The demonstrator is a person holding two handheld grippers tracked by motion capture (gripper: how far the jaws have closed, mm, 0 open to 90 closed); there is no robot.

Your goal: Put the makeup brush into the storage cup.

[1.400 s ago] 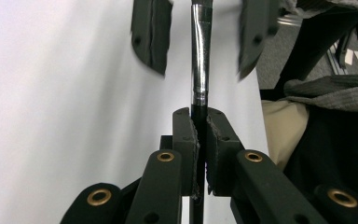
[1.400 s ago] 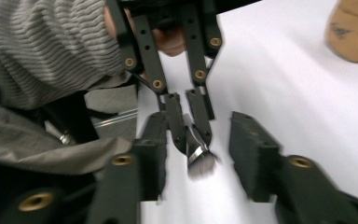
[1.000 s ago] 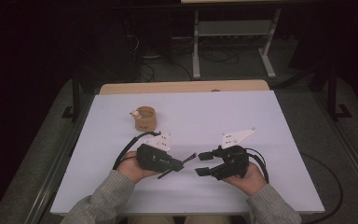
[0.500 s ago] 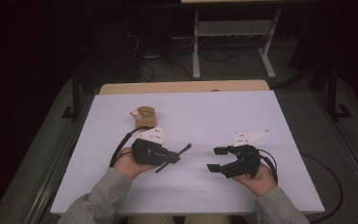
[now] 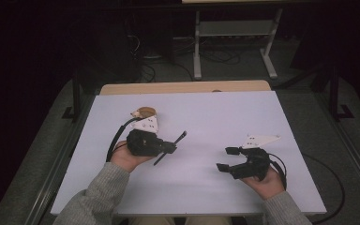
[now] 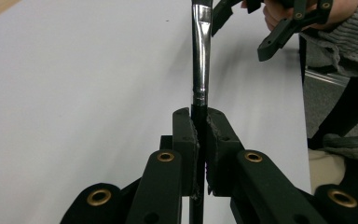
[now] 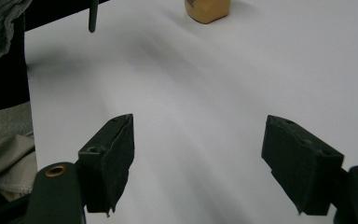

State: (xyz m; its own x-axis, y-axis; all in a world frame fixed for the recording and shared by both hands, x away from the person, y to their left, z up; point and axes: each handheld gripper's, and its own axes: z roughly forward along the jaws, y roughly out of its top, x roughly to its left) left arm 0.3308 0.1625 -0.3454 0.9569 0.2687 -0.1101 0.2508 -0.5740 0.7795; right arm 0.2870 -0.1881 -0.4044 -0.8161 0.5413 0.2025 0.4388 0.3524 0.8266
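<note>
we see a white tabletop (image 5: 215,117) with a person's two forearms in grey sleeves coming in from the near edge. the left claw (image 6: 200,130) is clamped tight on a slim black paintbrush (image 6: 200,56); in the left gripper view its dark handle sits pinched between the two pads and a shiny metal ferrule runs up and away from them. from the high view the paintbrush (image 5: 171,147) slants across the left claw (image 5: 168,149), one end pointing up and right over the tabletop, the other down and left.

the right claw (image 5: 226,158) stands wide open with nothing between its pads; in the right gripper view the right claw (image 7: 198,163) frames only bare white tabletop (image 7: 205,84).

a small tan container (image 5: 145,112) stands on the tabletop just behind the left hand (image 5: 126,157), touching neither claw. the right gripper view shows the container (image 7: 207,9) at the far edge, cut off at the top, so we cannot tell what is in it. the two claws are well apart.
</note>
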